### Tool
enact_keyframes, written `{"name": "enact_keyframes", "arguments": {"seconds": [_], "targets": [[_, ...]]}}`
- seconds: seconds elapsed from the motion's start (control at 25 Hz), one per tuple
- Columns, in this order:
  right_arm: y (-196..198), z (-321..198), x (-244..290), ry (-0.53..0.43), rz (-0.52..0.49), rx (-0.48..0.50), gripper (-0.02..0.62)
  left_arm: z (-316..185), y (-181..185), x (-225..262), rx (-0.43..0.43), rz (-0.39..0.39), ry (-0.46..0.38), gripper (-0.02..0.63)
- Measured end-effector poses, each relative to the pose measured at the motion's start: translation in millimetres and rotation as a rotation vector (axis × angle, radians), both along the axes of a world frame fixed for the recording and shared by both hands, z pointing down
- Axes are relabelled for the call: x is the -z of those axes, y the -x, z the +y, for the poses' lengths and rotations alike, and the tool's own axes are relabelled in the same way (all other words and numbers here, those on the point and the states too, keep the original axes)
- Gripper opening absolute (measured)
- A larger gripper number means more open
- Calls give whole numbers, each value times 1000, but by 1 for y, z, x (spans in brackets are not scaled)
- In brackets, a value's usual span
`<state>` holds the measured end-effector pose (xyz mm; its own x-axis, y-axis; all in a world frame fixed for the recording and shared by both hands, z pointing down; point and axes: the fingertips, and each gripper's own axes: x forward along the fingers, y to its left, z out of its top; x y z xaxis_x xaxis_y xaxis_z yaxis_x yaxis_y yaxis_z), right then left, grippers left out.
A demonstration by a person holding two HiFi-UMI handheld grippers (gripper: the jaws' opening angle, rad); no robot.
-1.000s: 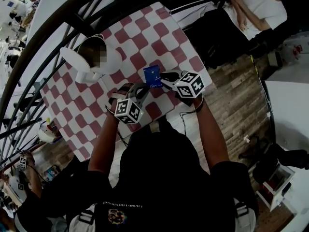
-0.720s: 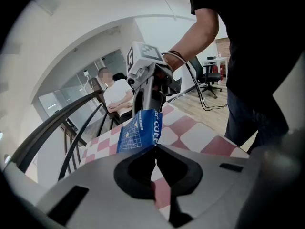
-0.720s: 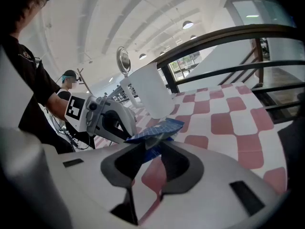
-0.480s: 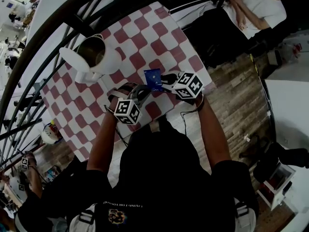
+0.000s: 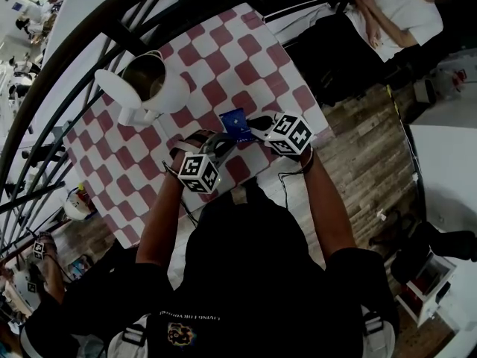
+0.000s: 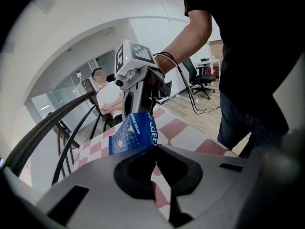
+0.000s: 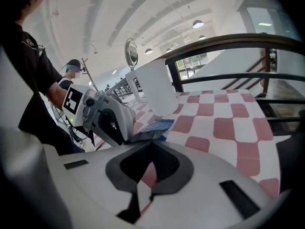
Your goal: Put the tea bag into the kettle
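The small blue paper tea-bag packet hangs in the air over the near edge of the red-and-white checked table, towards its right corner, pinched between both claws. The left gripper is clamped tight on one lower corner of the packet; its own view shows the jaws pressed together with the blue paper standing up from their tip. The right gripper has just been closing, and its jaws now meet on the opposite edge of the packet.

The white plastic kettle stands by the far edge of the table, well apart from the packet, its lid up and its mouth open.

So the task looks to be at an early stage: the kettle is ready, but the packet looks unopened. What remains is probably to tear it, draw the bag out, carry it across and drop it in.
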<state>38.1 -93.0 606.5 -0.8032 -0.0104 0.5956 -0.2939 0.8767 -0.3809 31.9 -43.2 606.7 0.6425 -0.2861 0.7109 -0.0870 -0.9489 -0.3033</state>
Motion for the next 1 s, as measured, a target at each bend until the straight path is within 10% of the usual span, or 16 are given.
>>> {"name": "enact_keyframes", "arguments": {"seconds": [1.0], "targets": [[-20,-30,33,39,-294,-399,12,-17,8,8,205,188,137,15]]}}
